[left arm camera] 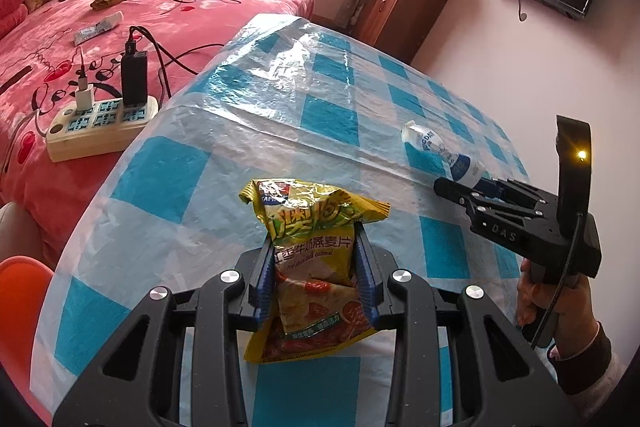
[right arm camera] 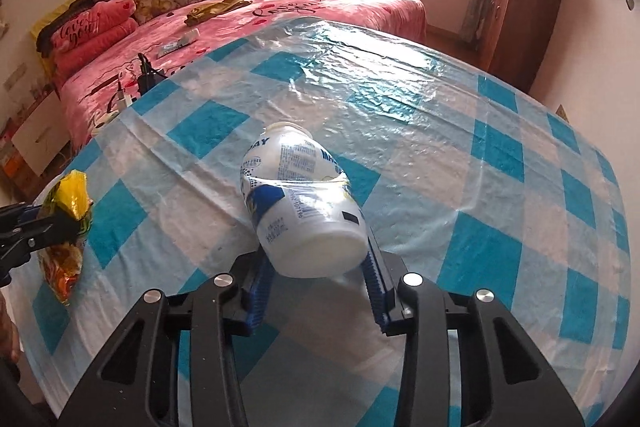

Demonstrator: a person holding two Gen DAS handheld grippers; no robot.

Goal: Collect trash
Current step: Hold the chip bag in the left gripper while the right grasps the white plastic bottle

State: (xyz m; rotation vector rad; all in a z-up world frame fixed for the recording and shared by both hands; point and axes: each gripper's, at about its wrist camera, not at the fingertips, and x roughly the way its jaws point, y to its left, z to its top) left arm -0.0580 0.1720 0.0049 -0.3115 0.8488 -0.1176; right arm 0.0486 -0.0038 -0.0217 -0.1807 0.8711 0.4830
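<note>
A yellow oatmeal packet [left arm camera: 316, 267] is pinched between the blue pads of the left gripper [left arm camera: 316, 279], jaws pressed onto its crumpled sides; the packet is held just above the blue-and-white checked tablecloth [left arm camera: 248, 131], which is taken as landmark here; the packet's contents cannot be told, since it is opaque and creased; a white plastic bottle [right arm camera: 304, 199] with a blue-printed label is seen lying on its side on the tablecloth, base toward the right gripper [right arm camera: 320, 267] and neck pointing away; the base is set between the right gripper's blue pads, which are drawn in against the bottle's sides; the bottle wall is dented at mid-height, and no liquid can be made out inside; from the left wrist view the bottle is found to the right of the packet, toward the tablecloth's right edge; a hand [left arm camera: 560, 311] with a dark cuff is seen on the right gripper's handle; beyond the tablecloth's left edge a power strip [left arm camera: 100, 123] with plugged chargers is noted on a pink bed [left arm camera: 192, 7]
</note>
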